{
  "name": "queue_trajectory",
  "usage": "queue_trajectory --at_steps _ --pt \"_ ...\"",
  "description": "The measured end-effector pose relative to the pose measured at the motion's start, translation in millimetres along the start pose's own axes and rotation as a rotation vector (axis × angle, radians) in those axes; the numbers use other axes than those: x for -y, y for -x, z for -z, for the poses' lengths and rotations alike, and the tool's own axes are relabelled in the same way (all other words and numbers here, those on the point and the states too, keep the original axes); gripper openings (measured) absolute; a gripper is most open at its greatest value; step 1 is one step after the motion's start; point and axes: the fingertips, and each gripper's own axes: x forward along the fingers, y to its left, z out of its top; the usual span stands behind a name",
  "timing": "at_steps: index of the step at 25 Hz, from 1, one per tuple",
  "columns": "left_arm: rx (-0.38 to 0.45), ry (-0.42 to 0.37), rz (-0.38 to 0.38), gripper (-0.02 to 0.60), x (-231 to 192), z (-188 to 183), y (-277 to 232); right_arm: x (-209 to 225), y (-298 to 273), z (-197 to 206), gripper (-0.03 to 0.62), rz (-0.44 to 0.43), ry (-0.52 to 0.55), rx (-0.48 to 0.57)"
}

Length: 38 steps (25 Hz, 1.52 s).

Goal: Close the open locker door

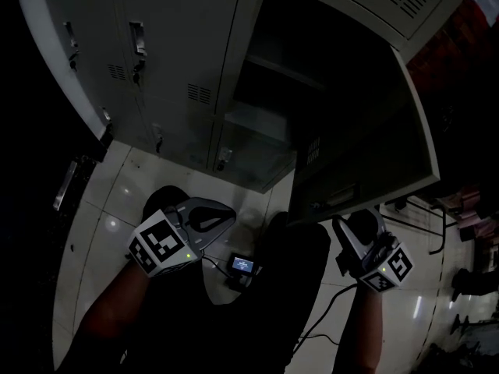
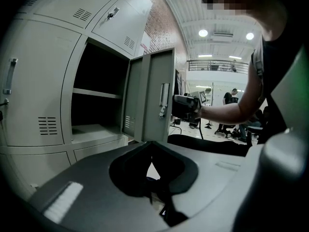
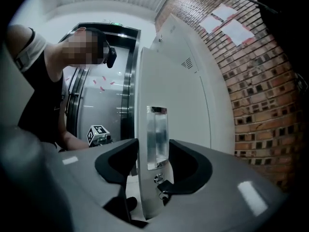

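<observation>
locker door (image 3: pixel 183 105) grey, ajar | left gripper (image 1: pixel 228 215) closed, empty | right gripper (image 3: pixel 153 149) apart astride it

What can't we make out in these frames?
- Right gripper pad contact with the door: right gripper view, door edge hides it.
- Locker interior: head view, too dark.
- Small screen: head view, too small to read.
</observation>
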Motion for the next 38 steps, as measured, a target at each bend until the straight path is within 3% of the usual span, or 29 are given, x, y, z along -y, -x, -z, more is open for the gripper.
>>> queue_trajectory --at_steps 6,19,31,38 --pt "0.010 0.005 0.003 0.012 0.5 -1.2 3.2 -22.5 -33.5 3.6 0.157 -0.109 0.032 -0.027" --pt "0.040 0.014 0.011 0.012 -0.4 -6.5 8.3 -41.1 -150.4 -2.6 0.114 -0.090 0.075 -0.032" --pt "0.077 0.039 0.025 0.012 -2.3 -10.0 17.6 -2.0 -250.4 -9.1 0.112 0.036 -0.031 -0.018" --pt "0.077 0.044 0.026 0.012 -3.9 -8.7 20.7 26.4 -292.7 -9.6 0.139 0.147 0.014 -0.046"
